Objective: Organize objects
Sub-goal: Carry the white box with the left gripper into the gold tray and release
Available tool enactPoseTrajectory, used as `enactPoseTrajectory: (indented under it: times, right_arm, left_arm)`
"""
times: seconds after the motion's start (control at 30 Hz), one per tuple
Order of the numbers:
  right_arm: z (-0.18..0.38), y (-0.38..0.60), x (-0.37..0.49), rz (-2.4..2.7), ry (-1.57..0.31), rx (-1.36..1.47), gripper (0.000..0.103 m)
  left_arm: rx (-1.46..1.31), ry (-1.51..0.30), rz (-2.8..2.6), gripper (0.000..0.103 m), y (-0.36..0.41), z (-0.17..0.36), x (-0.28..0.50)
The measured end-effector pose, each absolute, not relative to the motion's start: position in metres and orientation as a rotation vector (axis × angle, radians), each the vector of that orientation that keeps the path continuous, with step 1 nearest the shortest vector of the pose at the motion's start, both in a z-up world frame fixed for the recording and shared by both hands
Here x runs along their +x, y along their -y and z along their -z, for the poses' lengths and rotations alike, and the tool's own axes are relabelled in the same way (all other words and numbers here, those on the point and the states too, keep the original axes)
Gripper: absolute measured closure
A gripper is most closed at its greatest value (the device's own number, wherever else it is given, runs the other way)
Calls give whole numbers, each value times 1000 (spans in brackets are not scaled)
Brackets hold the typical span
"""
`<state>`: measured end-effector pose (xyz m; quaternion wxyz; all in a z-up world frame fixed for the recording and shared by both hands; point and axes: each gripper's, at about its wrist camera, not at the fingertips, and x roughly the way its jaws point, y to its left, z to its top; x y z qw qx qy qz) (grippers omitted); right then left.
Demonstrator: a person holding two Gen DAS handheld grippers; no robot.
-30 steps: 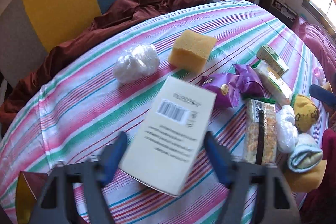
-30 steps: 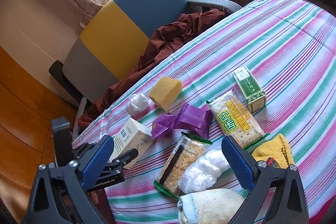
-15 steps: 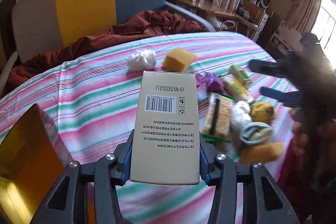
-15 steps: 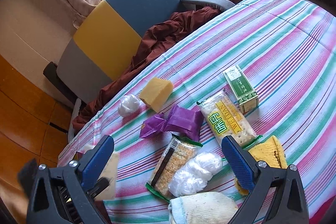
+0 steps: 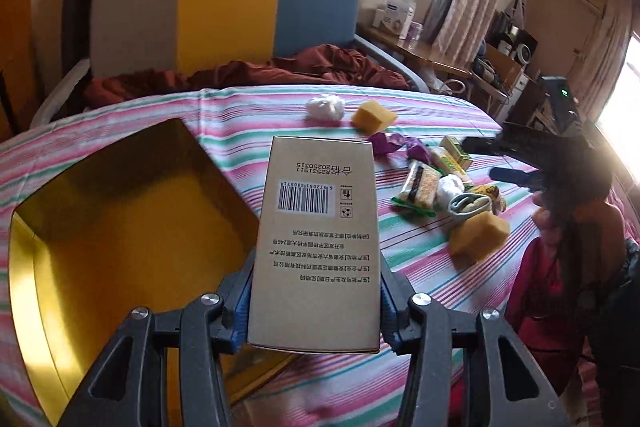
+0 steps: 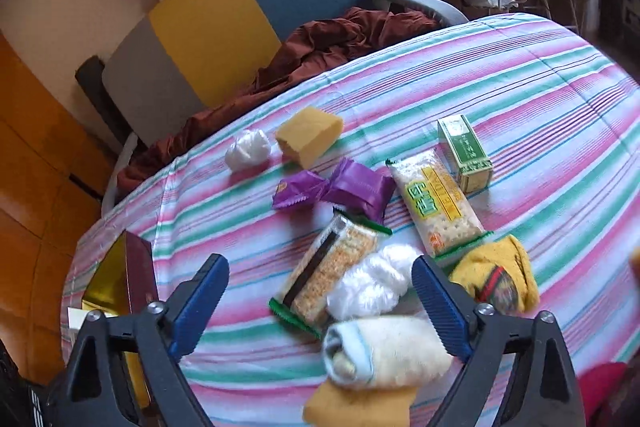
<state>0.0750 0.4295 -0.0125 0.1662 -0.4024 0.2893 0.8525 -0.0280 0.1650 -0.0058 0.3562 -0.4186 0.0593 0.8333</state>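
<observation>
1. Beige carton, barcode face toward me, sits clenched between my left gripper pads, raised over the striped cloth just beside the gold-lined open box.
2. My right gripper grasps nothing; its jaws stand wide though they have just been narrowing, above the cracker pack, white bag and rolled towel.

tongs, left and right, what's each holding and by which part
The left tongs clamp the beige box by its two long side faces at the near end. The right tongs hold nothing; they stand open above the snacks.
</observation>
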Motion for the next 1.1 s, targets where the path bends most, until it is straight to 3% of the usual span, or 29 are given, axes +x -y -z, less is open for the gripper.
enactPoseTrajectory:
  times: [0.43,0.47,0.5,0.57,1.1]
  right_arm:
    - [45,-395,122,-2283,-851,-1225,11]
    - [51,-392,120,-2274,-848,-1234,16]
    - [56,-390,119,-2262,-820,-1234,32]
    - [61,-387,117,-2226,-729,-1238,46]
    - [53,-334,104,-2484,-597,-1275,48]
  left_arm:
    - [-1174,4,-2310,53,-81,27,-36]
    - [-1180,11,-2325,52,-75,29,-36]
    - [-1184,14,-2339,53,-69,31,-35]
    - [-1190,16,-2368,53,-58,34,-34]
    - [-1293,234,-2559,53,26,40,-72]
